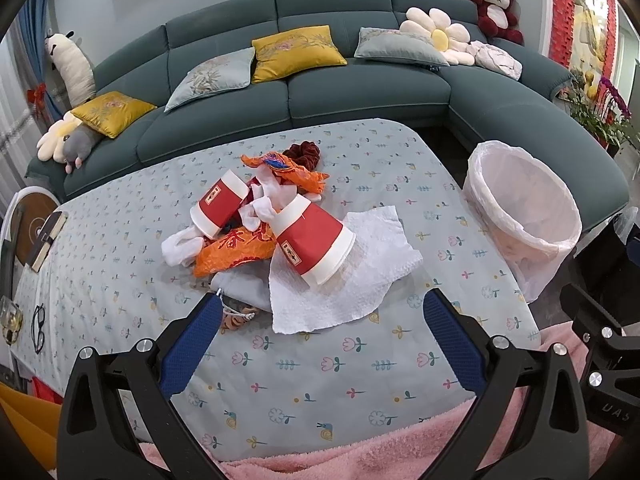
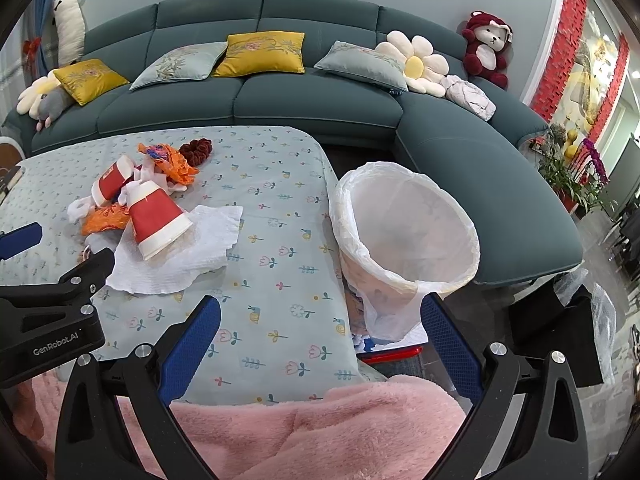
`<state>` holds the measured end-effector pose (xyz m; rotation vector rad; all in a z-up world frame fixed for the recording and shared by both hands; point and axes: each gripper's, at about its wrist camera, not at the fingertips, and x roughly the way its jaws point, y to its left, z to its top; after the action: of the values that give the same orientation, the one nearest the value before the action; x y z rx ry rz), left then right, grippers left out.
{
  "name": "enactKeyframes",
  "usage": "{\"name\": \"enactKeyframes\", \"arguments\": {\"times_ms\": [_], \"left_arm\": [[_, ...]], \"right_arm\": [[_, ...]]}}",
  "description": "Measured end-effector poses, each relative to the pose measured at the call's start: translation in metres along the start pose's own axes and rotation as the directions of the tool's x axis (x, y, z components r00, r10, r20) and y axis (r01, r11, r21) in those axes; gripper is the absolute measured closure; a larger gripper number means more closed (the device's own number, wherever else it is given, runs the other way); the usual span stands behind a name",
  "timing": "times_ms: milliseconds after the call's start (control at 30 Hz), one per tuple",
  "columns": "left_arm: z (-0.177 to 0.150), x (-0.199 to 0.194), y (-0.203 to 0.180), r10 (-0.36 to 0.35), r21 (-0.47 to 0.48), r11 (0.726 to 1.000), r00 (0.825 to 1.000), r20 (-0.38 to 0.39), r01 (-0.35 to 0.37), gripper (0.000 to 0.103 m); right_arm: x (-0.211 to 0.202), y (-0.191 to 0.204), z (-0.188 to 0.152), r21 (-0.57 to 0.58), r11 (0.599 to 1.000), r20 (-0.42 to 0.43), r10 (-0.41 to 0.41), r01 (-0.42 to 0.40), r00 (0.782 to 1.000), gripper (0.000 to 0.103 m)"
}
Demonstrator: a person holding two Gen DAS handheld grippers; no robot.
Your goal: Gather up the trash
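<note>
Left wrist view: trash heap straight ahead of wide, empty left tongs [image 1: 322,312].

Nearest to the paper towel [image 1: 344,276]: left tongs, jaws spread wide and holding nothing, towel's near edge just beyond and between the tips. On the towel, a red paper cup [image 1: 314,242] on its side, long axis slanting from far-left rim to near-right base. Beyond the towel: second cup [image 1: 218,208], orange wrappers [image 1: 236,250], white scraps. Right of the towel, off the tabletop [image 1: 320,368] edge: lined bin [image 2: 404,236], ahead of the right tongs [image 2: 320,312], likewise wide and empty.
</note>
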<state>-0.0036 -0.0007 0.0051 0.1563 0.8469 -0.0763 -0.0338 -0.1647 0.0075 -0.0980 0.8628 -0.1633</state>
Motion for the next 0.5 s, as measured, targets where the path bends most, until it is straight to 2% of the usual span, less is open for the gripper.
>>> {"name": "enactKeyframes", "arguments": {"times_ms": [500], "left_arm": [[0.0018,-0.0053,-0.0012,0.018,0.002,1.000,1.000,0.018,-0.018,0.007]], "right_arm": [[-0.0051,0.0025,0.0019,-0.008,1.000,0.013,0.007,-0.006,1.000,0.007]]}}
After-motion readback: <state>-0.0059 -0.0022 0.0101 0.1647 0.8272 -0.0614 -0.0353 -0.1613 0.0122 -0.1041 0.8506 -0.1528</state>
